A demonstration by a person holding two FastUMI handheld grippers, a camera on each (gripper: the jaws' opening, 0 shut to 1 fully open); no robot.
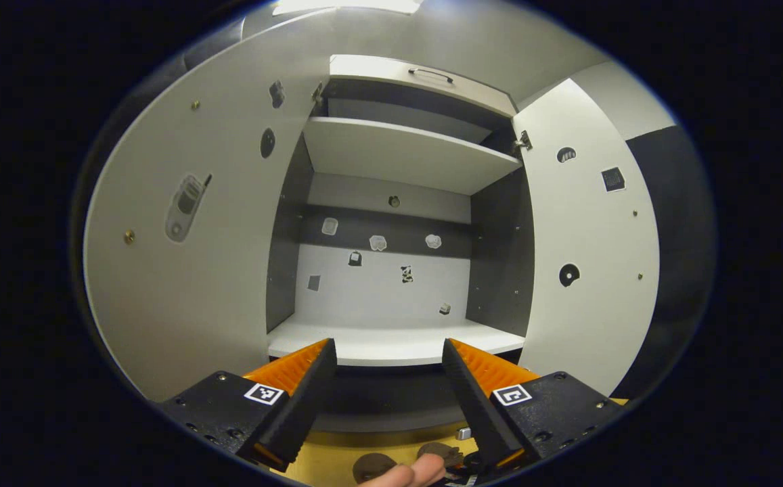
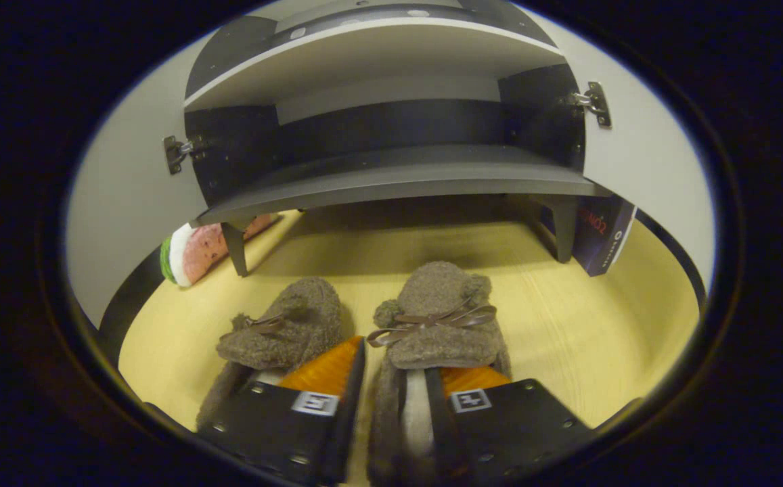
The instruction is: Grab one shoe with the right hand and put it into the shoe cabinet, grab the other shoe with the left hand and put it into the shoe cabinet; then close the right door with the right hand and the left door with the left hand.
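Note:
Two brown fuzzy shoes with bows lie side by side on the yellow floor before the open shoe cabinet (image 2: 398,179). In the right gripper view, my right gripper (image 2: 398,358) straddles the inner side wall of the right shoe (image 2: 438,297). One finger stands between the shoes, the other inside the shoe's opening, and both seem pressed on the wall. The left shoe (image 2: 296,325) lies untouched beside it. In the left gripper view, my left gripper (image 1: 388,355) is open and empty, facing the cabinet's white lower shelf (image 1: 391,345). Both doors (image 1: 188,257) (image 1: 587,270) stand open.
An upper shelf (image 1: 398,152) divides the cabinet. A watermelon-patterned object (image 2: 191,253) lies by the cabinet's left leg and a dark box (image 2: 601,233) stands by the right leg. A person's fingertip (image 1: 398,477) and shoe tops (image 1: 371,465) peek below the left gripper.

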